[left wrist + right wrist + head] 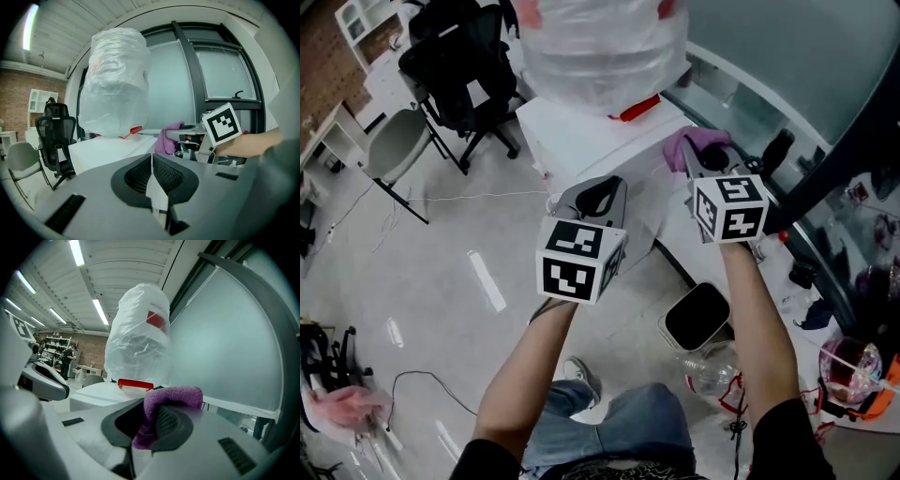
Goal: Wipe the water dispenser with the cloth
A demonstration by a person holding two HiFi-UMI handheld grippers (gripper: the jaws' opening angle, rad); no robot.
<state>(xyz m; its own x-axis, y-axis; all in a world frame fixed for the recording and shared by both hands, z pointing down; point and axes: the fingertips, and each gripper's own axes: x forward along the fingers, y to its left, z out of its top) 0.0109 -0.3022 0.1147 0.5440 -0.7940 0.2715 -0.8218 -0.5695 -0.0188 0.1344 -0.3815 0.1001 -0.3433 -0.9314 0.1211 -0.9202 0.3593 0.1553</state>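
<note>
Clamping the purple cloth (176, 397), the right tongs (151, 425) hide part of it; left tongs (151, 174) closed, empty.

Before you: white box-shaped water dispenser (591, 136), clear plastic-wrapped bottle (600, 47) on top. Your left gripper (598, 199) at its front edge; your right gripper (701, 157) at its right side, purple terry cloth (698, 141) between jaws. Black mesh office chair (455, 66) left of dispenser.

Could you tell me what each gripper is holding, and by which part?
Right gripper pinches the cloth by a bunched fold; left gripper shut, empty.
</note>
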